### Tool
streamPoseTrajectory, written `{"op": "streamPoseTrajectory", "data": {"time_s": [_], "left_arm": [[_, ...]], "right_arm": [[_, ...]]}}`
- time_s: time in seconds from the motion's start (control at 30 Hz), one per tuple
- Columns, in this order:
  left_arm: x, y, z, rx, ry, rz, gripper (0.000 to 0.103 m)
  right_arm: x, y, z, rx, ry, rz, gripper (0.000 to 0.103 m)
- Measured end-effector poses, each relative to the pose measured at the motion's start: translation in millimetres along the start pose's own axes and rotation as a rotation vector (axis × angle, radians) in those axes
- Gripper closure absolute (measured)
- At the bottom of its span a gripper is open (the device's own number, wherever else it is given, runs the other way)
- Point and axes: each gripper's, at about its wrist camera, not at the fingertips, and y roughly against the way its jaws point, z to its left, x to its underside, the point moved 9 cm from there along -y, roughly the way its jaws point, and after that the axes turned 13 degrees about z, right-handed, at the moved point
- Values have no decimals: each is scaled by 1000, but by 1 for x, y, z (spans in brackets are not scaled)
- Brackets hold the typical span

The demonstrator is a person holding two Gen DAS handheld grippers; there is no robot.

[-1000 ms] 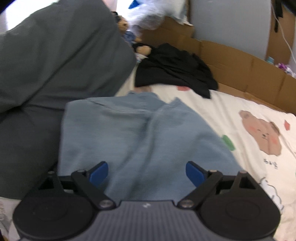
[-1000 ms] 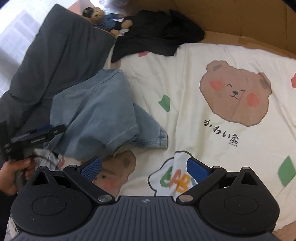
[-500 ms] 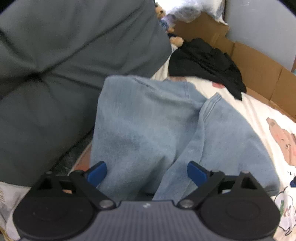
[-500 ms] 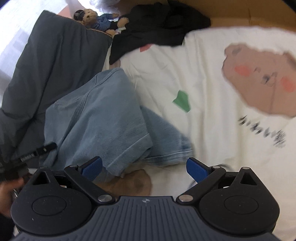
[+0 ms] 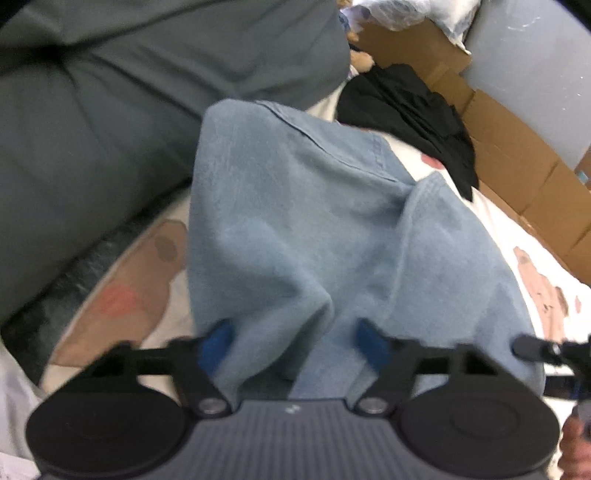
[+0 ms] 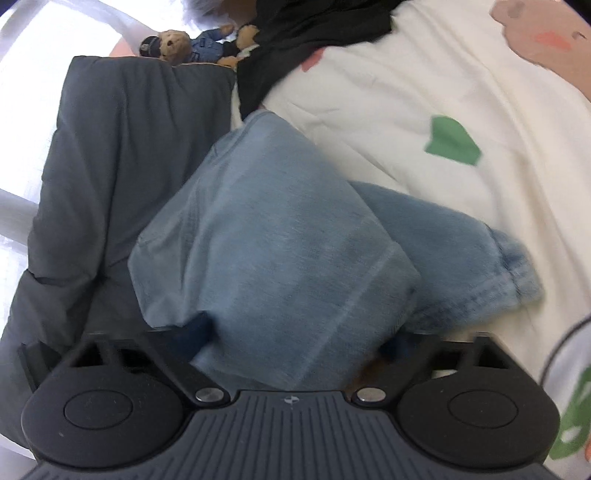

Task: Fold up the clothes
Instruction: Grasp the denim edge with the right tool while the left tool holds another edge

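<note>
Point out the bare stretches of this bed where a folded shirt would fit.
The widest free patch is the white bedsheet between the blue shirt and the black garment, around the green print. A narrower strip shows between the shirt and the grey pillow, over the bear print. It is crowded along the pillow, where the shirt, black garment and teddy bear bunch together.

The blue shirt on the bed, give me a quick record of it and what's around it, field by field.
garment: blue shirt, crumpled on the bed sheet
left gripper: jaws just closing, shirt fabric between them, grip not clear
right gripper: jaws just closing, shirt fabric between them
beside shirt: grey pillow
far end: black garment, teddy bear
bed edge: cardboard
</note>
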Motion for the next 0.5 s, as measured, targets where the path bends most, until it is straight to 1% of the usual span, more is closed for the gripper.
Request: {"op": "streamPoseTrajectory", "data": {"time_s": [0.03, 0.07, 0.1, 0.13, 0.17, 0.27, 0.37, 0.5], "left_arm": [[1, 0, -2, 5, -6, 1, 66], [1, 0, -4, 13, -13, 3, 76], [1, 0, -8, 28, -23, 2, 81], [1, 1, -13, 38, -37, -3, 86], [1, 3, -18, 47, -52, -8, 89], [3, 9, -35, 67, -102, -18, 93], [8, 17, -52, 94, -131, -19, 94], [13, 29, -71, 113, -136, -22, 94]], "right_arm": [[-3, 1, 5, -6, 11, 0, 42], [-6, 2, 9, -20, 18, 4, 53], [-8, 4, 13, -51, 14, 18, 70], [-10, 6, 16, -79, 4, 29, 75], [-13, 10, 18, -93, -15, 34, 77], [-21, 29, 29, -72, 7, 36, 80], [-31, 52, 38, -27, 52, 38, 81], [-35, 76, 41, 42, 103, 57, 82]]}}
